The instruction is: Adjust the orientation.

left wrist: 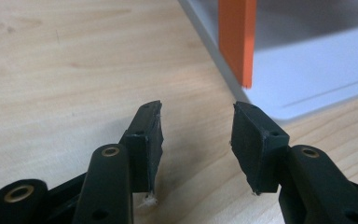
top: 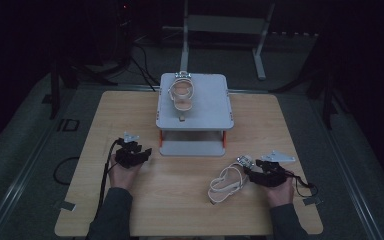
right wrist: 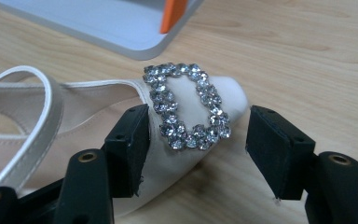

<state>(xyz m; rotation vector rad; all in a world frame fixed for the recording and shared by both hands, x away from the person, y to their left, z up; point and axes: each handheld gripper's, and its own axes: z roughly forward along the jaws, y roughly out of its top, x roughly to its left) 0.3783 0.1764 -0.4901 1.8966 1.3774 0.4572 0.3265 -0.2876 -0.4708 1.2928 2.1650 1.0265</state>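
Wood-grain table [top: 180, 200] (pale, matte) in darkened room.

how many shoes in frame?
2. One shoe lies on top of the grey stand; the other shoe lies on the table, toe between the right tongs.

The table [top: 130, 210] is light brown wood with thin lines. At 12 o'clock stands a pale grey rack [top: 215, 107] with orange legs [left wrist: 235, 42]. The shoe [right wrist: 98, 112] at 4 o'clock is creamy white, with a sparkly silver buckle [right wrist: 186, 105].
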